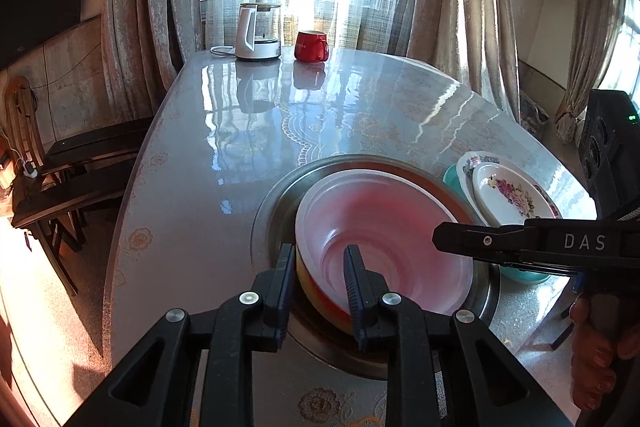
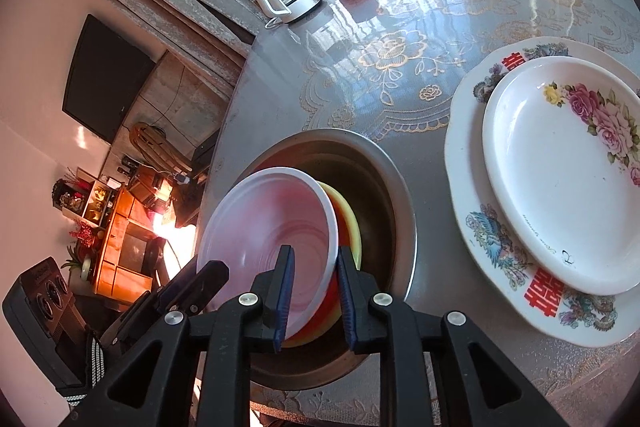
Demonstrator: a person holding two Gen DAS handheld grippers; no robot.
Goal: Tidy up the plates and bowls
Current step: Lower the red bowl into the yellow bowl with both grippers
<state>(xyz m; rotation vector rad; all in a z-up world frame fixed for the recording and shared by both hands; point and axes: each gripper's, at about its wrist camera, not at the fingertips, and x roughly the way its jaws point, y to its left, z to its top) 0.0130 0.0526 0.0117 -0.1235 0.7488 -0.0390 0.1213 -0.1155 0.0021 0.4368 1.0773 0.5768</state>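
While much of the red-and-yellow bowl [image 2: 347, 227] stays hidden beneath the pink bowl [image 1: 384, 227], both sit nested in a steel basin [image 1: 276, 203] near the table [image 1: 192, 163] edge. Left gripper [image 1: 320, 291] and right gripper [image 2: 314, 291] each clamp the nested bowls' rim narrowly. Stacked floral plates [image 2: 560, 163] lie just beside; a teal dish [image 1: 450, 175] underneath is mostly covered. Open tabletop stretches toward kettle [image 1: 256, 31] and red mug [image 1: 311, 46].

I log a stack of bowls [image 1: 384, 227] inside the metal basin [image 1: 272, 211] on the table [image 1: 200, 155], two stacked plates [image 2: 560, 171] just right of the basin, and the kettle [image 1: 256, 33] left of the mug [image 1: 311, 46] at the table's far edge.
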